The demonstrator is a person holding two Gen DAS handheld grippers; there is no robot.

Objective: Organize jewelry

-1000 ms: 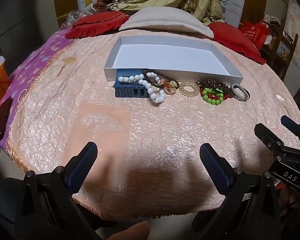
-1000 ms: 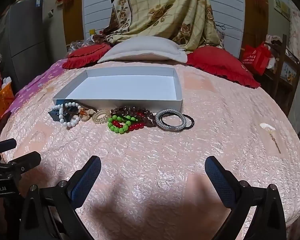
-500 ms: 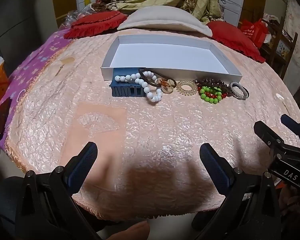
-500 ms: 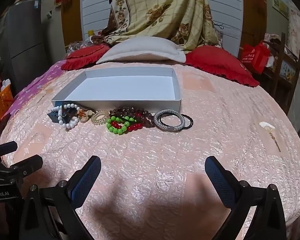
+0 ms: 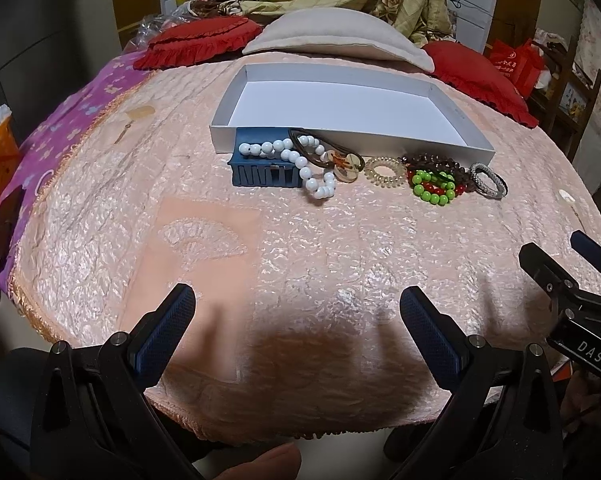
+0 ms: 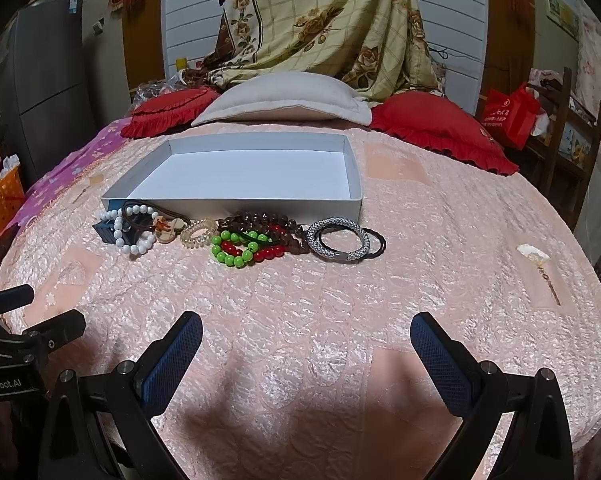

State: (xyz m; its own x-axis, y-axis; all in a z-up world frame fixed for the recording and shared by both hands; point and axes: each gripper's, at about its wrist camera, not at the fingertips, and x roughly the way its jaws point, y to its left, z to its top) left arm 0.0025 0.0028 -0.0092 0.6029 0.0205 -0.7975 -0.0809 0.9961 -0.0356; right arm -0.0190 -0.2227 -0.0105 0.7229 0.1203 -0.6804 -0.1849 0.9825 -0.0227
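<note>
Jewelry lies in a row against the near wall of the white tray (image 6: 236,207), left to right: white beads (image 6: 134,236) draped over a blue box (image 6: 105,233), a pendant (image 6: 165,229), a coil tie (image 6: 198,233), green-and-red beads (image 6: 240,249), a silver bangle (image 6: 337,238). Bare quilt (image 6: 320,320) stretches from the row toward both grippers. The left gripper (image 5: 296,320) and right gripper (image 6: 306,346) hover near the bed's front edge, jaws spread wide, holding nothing.

Setting: home bedroom, as I read it from my feeds. Evidence: bed under a pink quilted bedspread (image 6: 340,320); beige pillow (image 6: 284,98) between two red frilled cushions (image 6: 440,132); floral blanket (image 6: 324,20) draped behind; grey refrigerator (image 6: 48,80) at left; wooden chair (image 6: 572,152) at right.
</note>
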